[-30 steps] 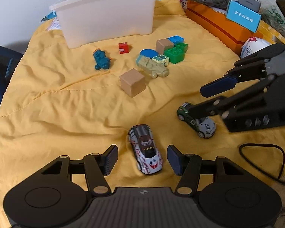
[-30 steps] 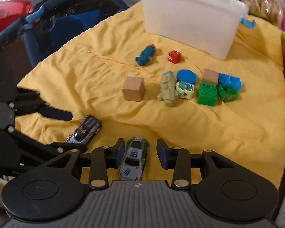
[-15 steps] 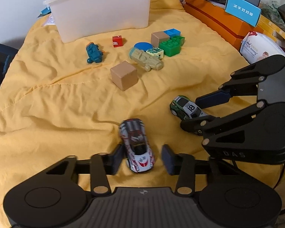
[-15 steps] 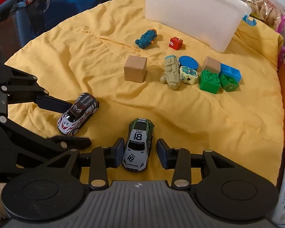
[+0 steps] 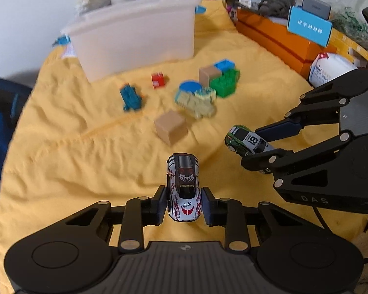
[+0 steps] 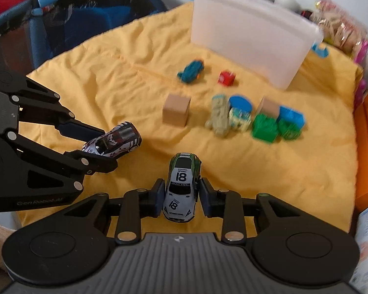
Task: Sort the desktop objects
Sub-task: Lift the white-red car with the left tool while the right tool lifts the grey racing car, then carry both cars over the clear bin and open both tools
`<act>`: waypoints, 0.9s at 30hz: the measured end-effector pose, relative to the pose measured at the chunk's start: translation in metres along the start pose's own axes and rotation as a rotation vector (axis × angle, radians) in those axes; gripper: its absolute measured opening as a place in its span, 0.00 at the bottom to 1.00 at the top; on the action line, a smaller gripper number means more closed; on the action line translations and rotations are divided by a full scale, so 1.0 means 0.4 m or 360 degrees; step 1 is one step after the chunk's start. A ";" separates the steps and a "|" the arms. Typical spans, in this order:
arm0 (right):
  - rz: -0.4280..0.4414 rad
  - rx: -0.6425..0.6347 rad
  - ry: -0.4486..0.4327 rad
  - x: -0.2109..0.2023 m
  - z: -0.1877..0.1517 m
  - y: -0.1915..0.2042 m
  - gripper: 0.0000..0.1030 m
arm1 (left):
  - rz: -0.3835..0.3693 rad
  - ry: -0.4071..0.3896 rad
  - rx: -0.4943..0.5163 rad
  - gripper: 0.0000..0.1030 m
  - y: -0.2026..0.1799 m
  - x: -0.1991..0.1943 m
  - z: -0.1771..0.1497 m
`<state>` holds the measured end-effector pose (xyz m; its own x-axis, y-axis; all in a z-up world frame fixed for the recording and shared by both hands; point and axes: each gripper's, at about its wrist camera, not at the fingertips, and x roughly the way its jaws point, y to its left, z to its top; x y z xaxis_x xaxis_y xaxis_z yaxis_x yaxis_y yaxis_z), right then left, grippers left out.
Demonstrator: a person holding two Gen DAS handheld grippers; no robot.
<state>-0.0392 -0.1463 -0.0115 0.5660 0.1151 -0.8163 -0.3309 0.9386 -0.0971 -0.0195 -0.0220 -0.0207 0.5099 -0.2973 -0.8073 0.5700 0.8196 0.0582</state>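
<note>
The left gripper (image 5: 184, 205) is closing its jaws on a white and red toy race car (image 5: 183, 188), pads against its sides. Beside it, the right gripper (image 6: 180, 197) is closing on a green number 18 toy car (image 6: 181, 186). Both cars sit at the near edge of the yellow blanket (image 6: 110, 78), well apart from the white plastic bin (image 6: 252, 44).

Two toy cars gripped above yellow cloth (image 6: 269, 171).
Right gripper (image 6: 179, 197) closing on green car (image 6: 181, 186); left gripper (image 6: 95, 144) on white car (image 6: 114, 140).
</note>
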 end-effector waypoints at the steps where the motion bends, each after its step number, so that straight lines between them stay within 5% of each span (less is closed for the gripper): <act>1: -0.0003 0.0003 -0.0014 -0.005 0.006 -0.002 0.33 | 0.0006 -0.0023 0.0005 0.32 0.004 -0.008 0.011; 12: -0.0124 0.0003 -0.0238 -0.062 0.116 -0.046 0.33 | 0.0103 -0.0299 0.0065 0.32 0.064 -0.083 0.187; 19: -0.0298 0.0025 -0.0463 -0.068 0.286 -0.150 0.33 | 0.0097 -0.0478 0.0100 0.32 0.143 -0.074 0.384; 27: -0.0364 0.0180 -0.0508 0.003 0.477 -0.304 0.33 | 0.0109 -0.0474 -0.0004 0.32 0.261 0.019 0.601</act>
<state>0.1459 -0.1984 0.1080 0.8271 -0.0223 -0.5617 -0.0943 0.9795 -0.1778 0.1988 -0.0566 0.1203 0.7138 -0.3713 -0.5938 0.5262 0.8438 0.1049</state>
